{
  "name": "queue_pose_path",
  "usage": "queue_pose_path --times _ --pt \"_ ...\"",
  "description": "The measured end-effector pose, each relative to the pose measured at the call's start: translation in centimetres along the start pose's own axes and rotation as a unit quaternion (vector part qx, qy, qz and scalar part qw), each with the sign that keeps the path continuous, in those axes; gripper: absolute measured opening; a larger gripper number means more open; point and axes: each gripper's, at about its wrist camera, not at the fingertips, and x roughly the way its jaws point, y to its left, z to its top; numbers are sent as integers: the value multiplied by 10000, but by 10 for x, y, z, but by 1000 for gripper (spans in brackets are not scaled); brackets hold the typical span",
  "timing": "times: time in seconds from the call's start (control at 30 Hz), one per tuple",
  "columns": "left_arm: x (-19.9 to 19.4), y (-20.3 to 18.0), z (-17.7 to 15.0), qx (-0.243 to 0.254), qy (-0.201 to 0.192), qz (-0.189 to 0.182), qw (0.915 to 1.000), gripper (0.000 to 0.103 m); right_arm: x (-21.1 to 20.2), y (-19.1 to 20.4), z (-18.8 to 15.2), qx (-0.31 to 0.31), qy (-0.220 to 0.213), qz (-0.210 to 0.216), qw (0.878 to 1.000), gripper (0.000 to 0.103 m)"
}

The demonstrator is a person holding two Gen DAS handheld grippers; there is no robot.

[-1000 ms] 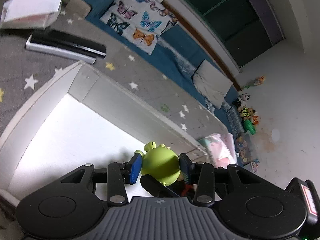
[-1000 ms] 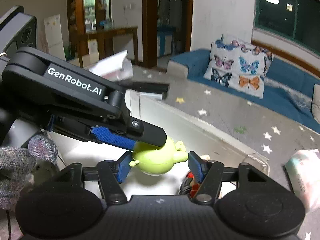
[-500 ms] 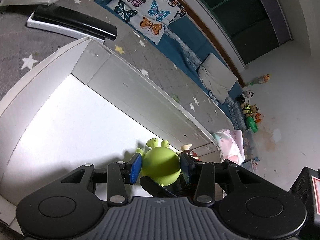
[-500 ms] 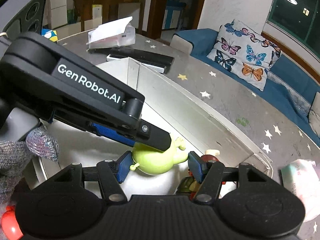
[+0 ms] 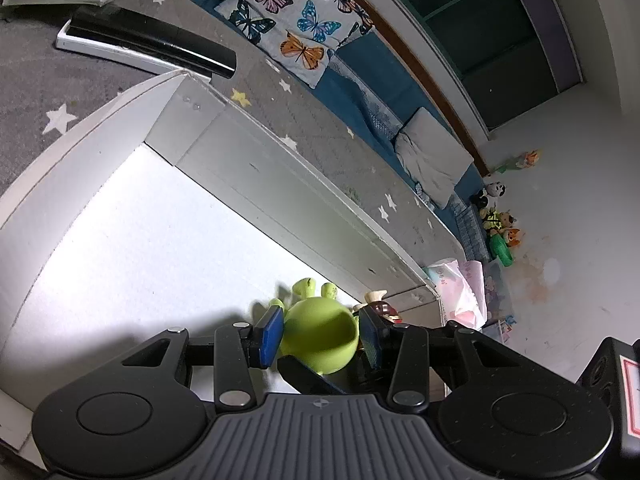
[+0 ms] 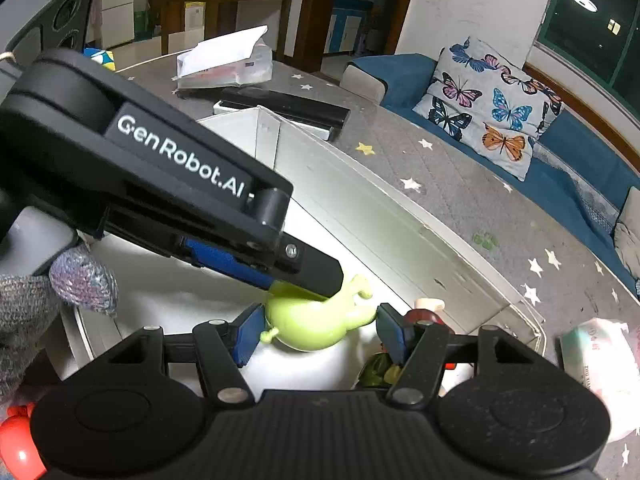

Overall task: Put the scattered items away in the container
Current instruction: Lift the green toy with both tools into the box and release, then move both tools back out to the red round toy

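Observation:
A lime green alien toy (image 5: 320,338) is clamped between the blue pads of my left gripper (image 5: 320,334), low inside the white box (image 5: 280,184) near its right end. The right wrist view shows the same toy (image 6: 316,326) under the left gripper's finger (image 6: 308,270). My right gripper (image 6: 320,334) is open, with its pads on either side of the toy and gaps showing. Small toys (image 6: 424,310) lie in the box's right corner, and they also show in the left wrist view (image 5: 380,306).
A black and white flat device (image 5: 144,46) and a tissue pack (image 6: 224,62) lie on the grey star-patterned surface beyond the box. A pink plastic pack (image 5: 460,286) sits past the box's right end. A red object (image 6: 16,448) is at my lower left.
Both grippers have moved lower into the box, toward its floor. The green toy stays clamped in the left gripper.

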Motion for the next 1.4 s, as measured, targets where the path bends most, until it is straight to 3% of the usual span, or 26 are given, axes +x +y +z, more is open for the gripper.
queue_pose_path --times 0.4,0.97,1.4 --pt "-16 -7 -6 98 -115 4 9999 44 -17 -2 -8 108 -324 -18 9994 63" --pt "-89 -25 -51 510 -584 -47 9970 44 -118 16 -53 535 -1552 218 9862 63" --pt "-135 -13 -108 818 -776 218 9934 44 -140 59 -113 592 -1438 652 9857 62"
